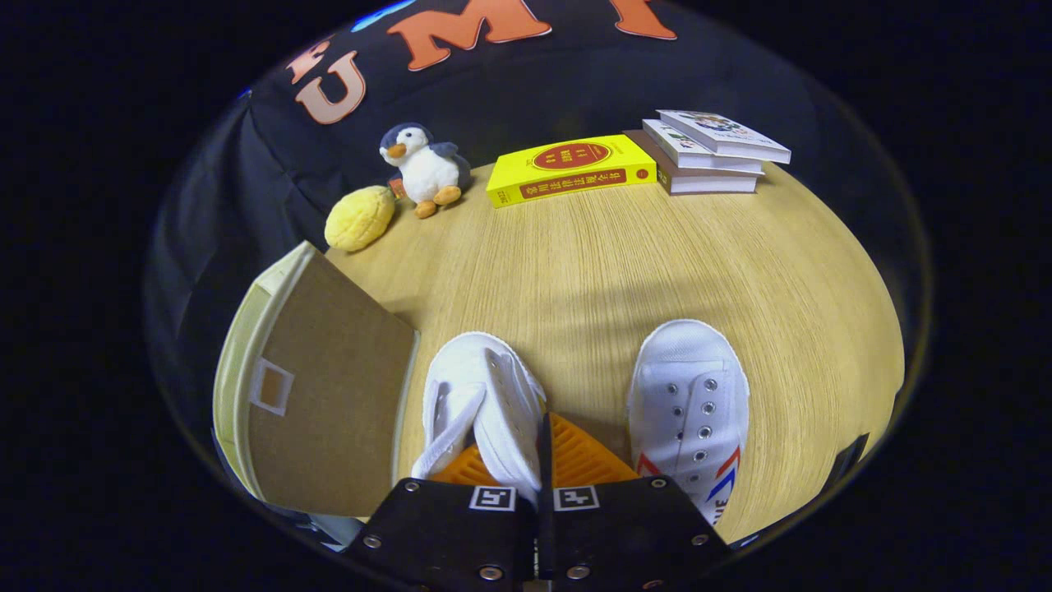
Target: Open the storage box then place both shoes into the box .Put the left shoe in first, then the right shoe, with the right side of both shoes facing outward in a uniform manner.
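The gripper (538,460) has its two fingers clamped together on the side wall of a white canvas shoe (481,399), pinching the fabric near the eyelets so that the shoe hangs tilted, toe pointing away. It seems to be lifted off the wooden table (575,263), though from this angle I cannot be sure the toe is clear of the surface.

Just beside it, on the other side of the fingers, the second white shoe (690,403) sits flat on the table, toe away, with red and blue stripes on its side. The two shoes are near each other but apart.

On the far side of the held shoe stands the storage box (246,362), pale cream, with its brown flap (329,395) swung open towards the shoes, close to the held one.

Beyond everything, along the back of the table, lie a yellow round plush (360,218), a penguin toy (423,168) just beside it, a yellow book (571,168) lying flat, and a stack of three books (707,152) touching it.
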Demonstrator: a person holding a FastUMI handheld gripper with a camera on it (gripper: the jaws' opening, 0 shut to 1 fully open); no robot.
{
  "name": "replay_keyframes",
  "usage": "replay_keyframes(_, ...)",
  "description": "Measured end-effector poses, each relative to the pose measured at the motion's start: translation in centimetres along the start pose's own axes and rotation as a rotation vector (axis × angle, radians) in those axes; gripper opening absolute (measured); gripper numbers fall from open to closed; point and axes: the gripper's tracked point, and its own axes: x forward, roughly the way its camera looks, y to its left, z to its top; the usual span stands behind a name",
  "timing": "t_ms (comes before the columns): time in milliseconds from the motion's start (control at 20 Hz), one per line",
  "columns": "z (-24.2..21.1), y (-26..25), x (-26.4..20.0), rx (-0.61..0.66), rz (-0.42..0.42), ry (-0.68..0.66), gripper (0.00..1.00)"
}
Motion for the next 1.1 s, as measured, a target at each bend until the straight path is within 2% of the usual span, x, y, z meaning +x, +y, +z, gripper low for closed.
replay_keyframes(150, 2.5, 2.7, -3.4, 0.055, 0.040, -0.030, 0.02)
replay_keyframes(400, 6.7, 10.4, -8.1, 0.047, 0.133, -0.080, 0.03)
replay_keyframes(600, 7.3, 17.7, -8.3, 0.015, 0.190, -0.065, 0.03)
replay_keyframes(700, 6.1, 20.4, -6.6, -0.008, 0.173, -0.019, 0.03)
replay_keyframes(850, 3.5, 22.9, -3.1, 0.025, 0.127, 0.071, 0.03)
replay_keyframes(1100, 0.6, 24.5, 2.6, 0.062, -0.015, 0.175, 0.04)
